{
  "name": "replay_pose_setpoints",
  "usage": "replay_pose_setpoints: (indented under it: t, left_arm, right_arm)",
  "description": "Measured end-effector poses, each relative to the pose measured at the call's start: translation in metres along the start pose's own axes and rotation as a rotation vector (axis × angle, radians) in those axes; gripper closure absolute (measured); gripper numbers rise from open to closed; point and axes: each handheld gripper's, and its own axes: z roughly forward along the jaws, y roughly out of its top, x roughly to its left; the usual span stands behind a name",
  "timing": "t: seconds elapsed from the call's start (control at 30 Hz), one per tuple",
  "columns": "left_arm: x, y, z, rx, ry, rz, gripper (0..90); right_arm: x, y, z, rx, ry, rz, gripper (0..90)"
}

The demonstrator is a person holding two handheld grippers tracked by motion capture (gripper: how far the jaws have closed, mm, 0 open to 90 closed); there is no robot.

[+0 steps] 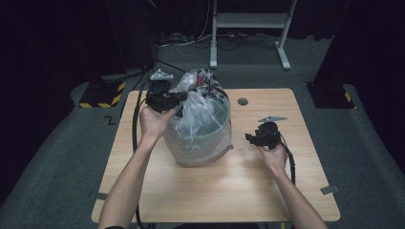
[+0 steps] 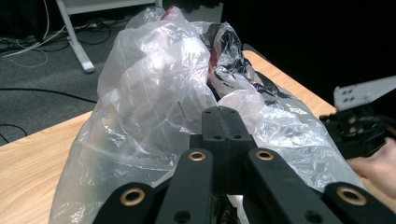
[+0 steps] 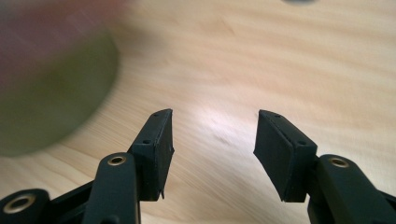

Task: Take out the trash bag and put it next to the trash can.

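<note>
A round bin (image 1: 203, 148) lined with a clear plastic bag (image 1: 200, 117) stands mid-table, with dark and red rubbish (image 1: 208, 86) at the bag's mouth. My left gripper (image 1: 180, 99) is at the bag's upper left edge. In the left gripper view its jaws (image 2: 223, 113) are shut, with bag film (image 2: 154, 84) bunched at their tips. My right gripper (image 1: 249, 137) hangs low over the bare wood, right of the bin. It stands open (image 3: 212, 116) with nothing between its fingers. The bin (image 3: 46, 93) shows as a blur to its left.
The wooden table (image 1: 215, 191) has a cable hole (image 1: 242, 101) behind the bin and tape (image 1: 329, 189) at the right edge. A white desk frame (image 1: 248, 28) and a striped base (image 1: 102, 95) stand on the floor beyond. Cables trail from both grippers.
</note>
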Motion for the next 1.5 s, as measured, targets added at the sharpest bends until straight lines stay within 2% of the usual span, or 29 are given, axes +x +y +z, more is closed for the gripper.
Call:
replay_pose_setpoints:
  t: [0.2,0.3,0.43,0.6,0.67,1.0,1.5]
  left_arm:
    - [0.003,0.003,-0.01,-0.032,-0.004,-0.011,90.0]
    - [0.004,0.005,-0.015,-0.042,-0.001,-0.006,90.0]
    - [0.007,0.007,-0.023,-0.063,-0.012,-0.022,90.0]
    - [0.011,0.008,-0.036,-0.078,-0.002,-0.025,90.0]
    - [0.013,0.008,-0.042,-0.086,0.004,-0.026,90.0]
    - [0.019,0.012,-0.063,-0.13,0.01,-0.047,90.0]
    - [0.032,0.011,-0.103,-0.186,0.054,-0.07,90.0]
  right_arm:
    - [-0.008,-0.021,0.012,0.013,-0.017,0.064,44.7]
    - [-0.008,-0.026,0.016,0.025,-0.04,0.05,44.0]
    - [-0.006,-0.027,0.017,0.012,-0.059,0.033,42.5]
    - [0.0,-0.032,0.023,-0.029,-0.109,-0.043,32.4]
    - [0.0,-0.034,0.025,-0.051,-0.105,-0.045,31.1]
    - [0.0,-0.034,0.025,-0.052,-0.109,-0.046,30.9]
    - [0.0,-0.034,0.025,-0.051,-0.112,-0.044,30.9]
